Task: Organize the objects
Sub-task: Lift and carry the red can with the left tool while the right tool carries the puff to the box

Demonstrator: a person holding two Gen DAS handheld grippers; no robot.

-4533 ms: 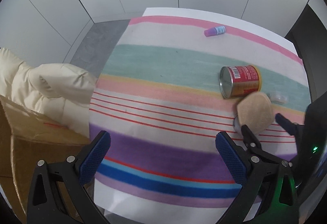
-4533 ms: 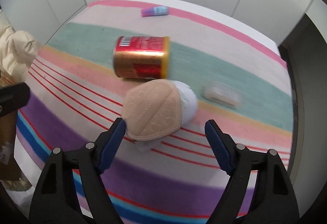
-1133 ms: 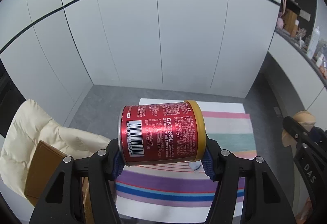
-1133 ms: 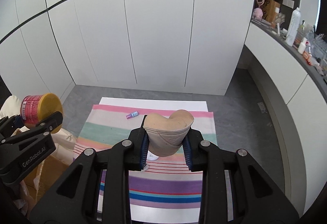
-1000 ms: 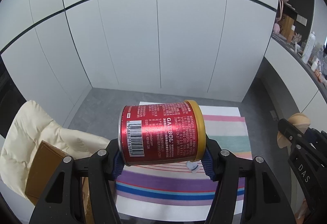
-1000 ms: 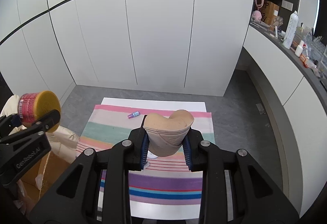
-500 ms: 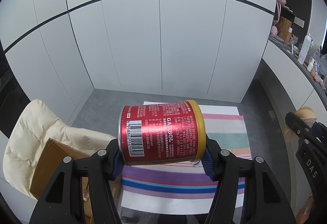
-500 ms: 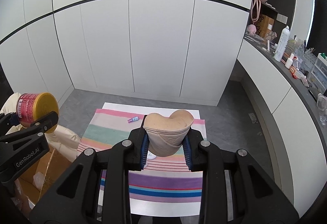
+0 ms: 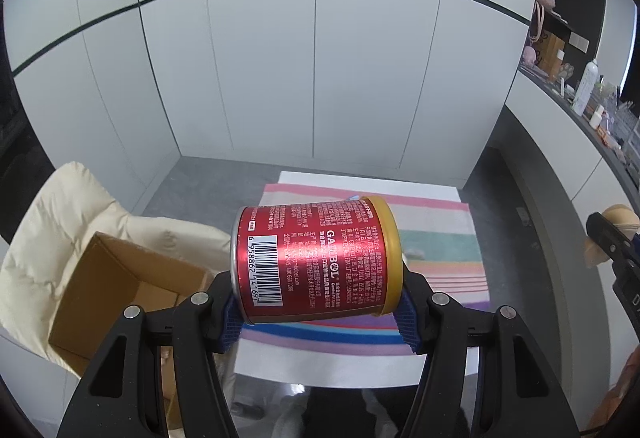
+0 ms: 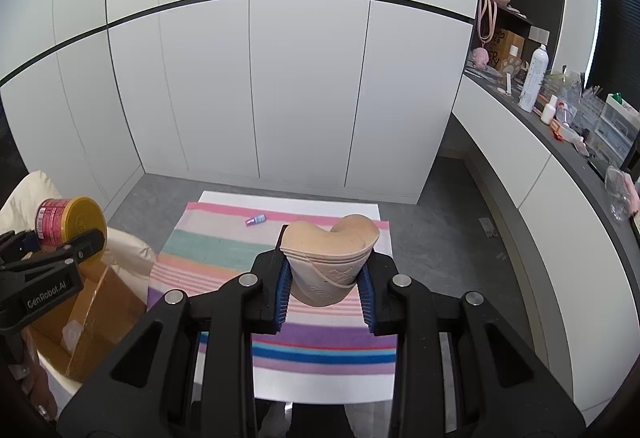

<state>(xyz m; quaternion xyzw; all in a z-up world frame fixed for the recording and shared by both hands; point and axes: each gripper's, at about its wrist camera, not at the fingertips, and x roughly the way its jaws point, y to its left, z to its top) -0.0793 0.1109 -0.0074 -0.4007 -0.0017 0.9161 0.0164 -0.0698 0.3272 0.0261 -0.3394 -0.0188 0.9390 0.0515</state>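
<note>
Red can [image 9: 316, 262] in left gripper [image 9: 320, 312], beige pad [image 10: 330, 258] in right gripper [image 10: 325, 294].

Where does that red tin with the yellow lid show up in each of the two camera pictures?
Left wrist view: the red tin fills the centre, lying sideways, clamped in the left gripper.
Right wrist view: it sits small at the far left edge, lid facing the camera.
Shared landmark: the striped cloth on the table below.
</note>
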